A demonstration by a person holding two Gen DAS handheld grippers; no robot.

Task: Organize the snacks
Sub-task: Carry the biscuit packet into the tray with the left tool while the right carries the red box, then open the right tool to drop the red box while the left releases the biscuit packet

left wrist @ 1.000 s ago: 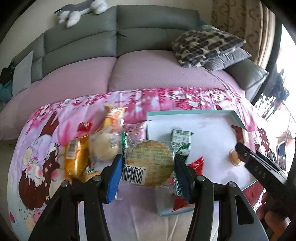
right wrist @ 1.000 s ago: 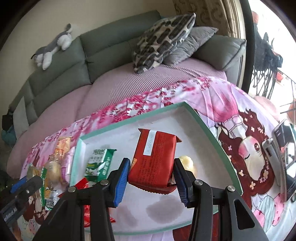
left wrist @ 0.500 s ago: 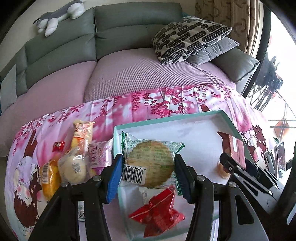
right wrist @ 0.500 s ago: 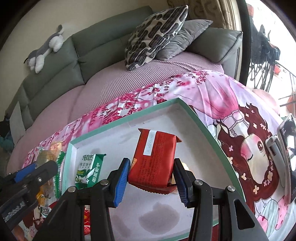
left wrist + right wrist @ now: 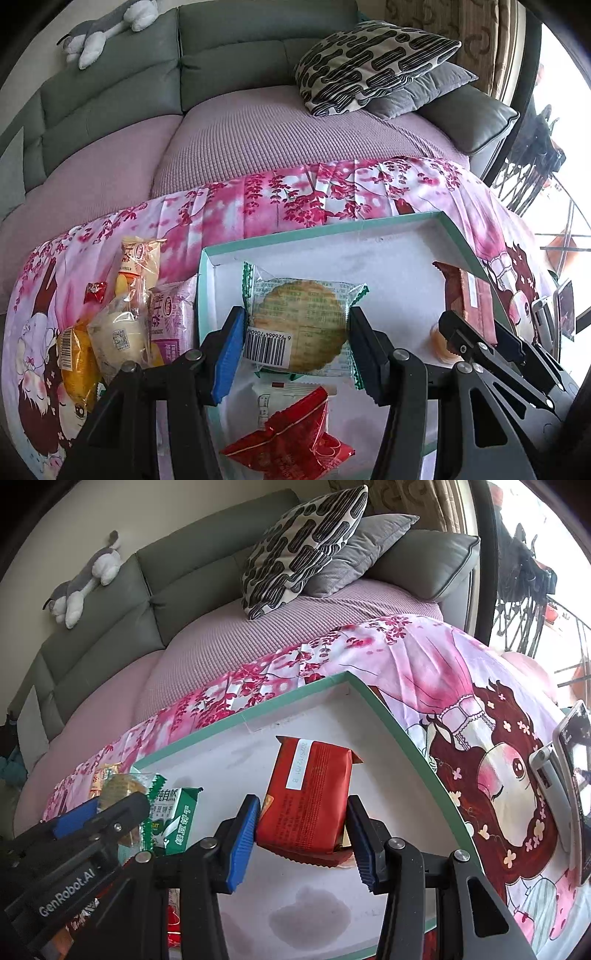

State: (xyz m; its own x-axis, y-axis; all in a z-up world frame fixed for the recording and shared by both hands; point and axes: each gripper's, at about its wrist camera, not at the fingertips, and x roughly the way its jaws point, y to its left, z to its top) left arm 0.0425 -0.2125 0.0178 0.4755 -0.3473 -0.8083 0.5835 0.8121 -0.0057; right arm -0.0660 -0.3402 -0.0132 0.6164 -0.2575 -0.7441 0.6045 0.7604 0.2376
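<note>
The grey sofa fills the far side, its seat under a mauve knitted cover, with a patterned cushion leaning on a grey one at the far right and a plush toy lying along the backrest at the far left. Nearer to me a pink floral cloth is spread over the surface I work on. On it sits a shallow white tray with a teal rim, and I hold both tools above its near half.

My left gripper pinches a clear-wrapped round cracker by its two side edges, barcode facing me, above the left part of the tray. My right gripper clamps a red foil packet, date label up, above the tray's right part near its right rim.

Under the cracker a red crinkled wrapper lies on the tray floor at the near edge. A green and white biscuit pack lies in the tray's left part, seen from the right wrist. A small pale round pastry rests on the tray behind the right tool.

Left of the tray, on the cloth, other snacks sit bunched together: a purple pack against the tray wall, a cream bun, an orange bag, a tall yellow pack, and a small red candy just beside them.
</note>
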